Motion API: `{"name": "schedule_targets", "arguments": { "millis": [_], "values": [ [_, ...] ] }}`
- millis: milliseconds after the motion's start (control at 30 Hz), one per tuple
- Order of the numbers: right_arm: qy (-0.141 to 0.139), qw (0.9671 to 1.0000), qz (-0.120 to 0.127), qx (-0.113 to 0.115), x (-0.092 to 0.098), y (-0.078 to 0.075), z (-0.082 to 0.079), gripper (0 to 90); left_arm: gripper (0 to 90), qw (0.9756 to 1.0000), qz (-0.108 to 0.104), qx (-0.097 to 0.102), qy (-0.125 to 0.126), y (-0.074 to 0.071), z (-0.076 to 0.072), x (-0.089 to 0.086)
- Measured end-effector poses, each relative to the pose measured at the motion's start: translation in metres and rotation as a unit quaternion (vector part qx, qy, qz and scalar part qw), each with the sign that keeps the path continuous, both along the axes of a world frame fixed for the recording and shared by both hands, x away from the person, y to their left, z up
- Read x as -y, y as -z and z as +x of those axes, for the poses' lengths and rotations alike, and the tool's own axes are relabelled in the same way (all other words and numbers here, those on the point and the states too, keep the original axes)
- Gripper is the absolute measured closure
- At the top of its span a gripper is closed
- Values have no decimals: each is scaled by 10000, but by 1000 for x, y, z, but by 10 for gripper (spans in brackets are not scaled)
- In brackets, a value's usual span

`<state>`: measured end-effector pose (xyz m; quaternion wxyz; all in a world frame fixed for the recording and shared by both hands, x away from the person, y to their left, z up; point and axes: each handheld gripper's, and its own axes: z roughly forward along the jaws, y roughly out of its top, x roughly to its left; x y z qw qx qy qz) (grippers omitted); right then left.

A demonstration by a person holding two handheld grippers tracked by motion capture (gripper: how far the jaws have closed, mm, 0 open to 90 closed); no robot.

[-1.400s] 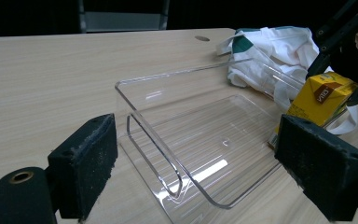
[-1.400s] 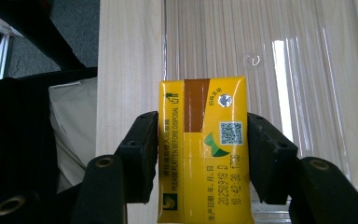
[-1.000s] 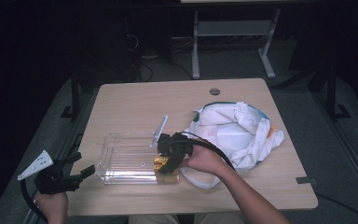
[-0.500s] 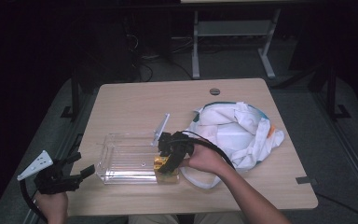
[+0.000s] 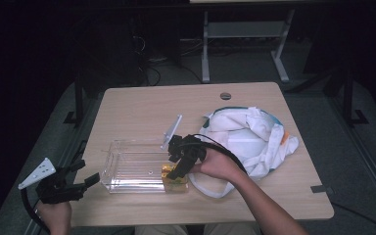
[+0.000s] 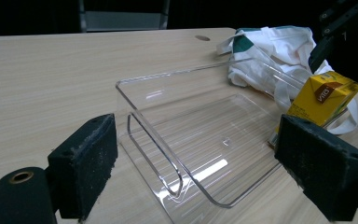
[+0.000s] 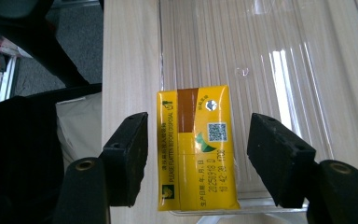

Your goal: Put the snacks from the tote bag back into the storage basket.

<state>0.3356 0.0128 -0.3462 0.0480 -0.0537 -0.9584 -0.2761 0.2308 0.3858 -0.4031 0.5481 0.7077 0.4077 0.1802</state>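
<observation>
A yellow drink carton rests tilted in the front right corner of a clear plastic bin. My right gripper hangs over it and its jaws have just been opening. The carton sits between the pads with a gap on each side, so it is open. From above, the right gripper covers most of the carton. My left gripper is open at the table's front left edge and points at the bin. In its own view the left gripper frames the bin, with the carton at the right.
A white cloth bag with teal trim lies crumpled right of the bin, its strap looping toward the front edge. A clear flap sticks up at the bin's far right corner. A round cable hole sits near the table's far edge.
The right gripper's jaws have spread away from the carton, which stays in the bin's corner. Both hands remain about where they were.
</observation>
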Motion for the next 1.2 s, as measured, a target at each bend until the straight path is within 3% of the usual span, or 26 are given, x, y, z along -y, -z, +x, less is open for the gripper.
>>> {"name": "schedule_targets", "arguments": {
  "millis": [1200],
  "values": [
    [251,9993,269,48,21,-27,9,375,128,10000,17,-6,11,0,0,0]
  ]
}}
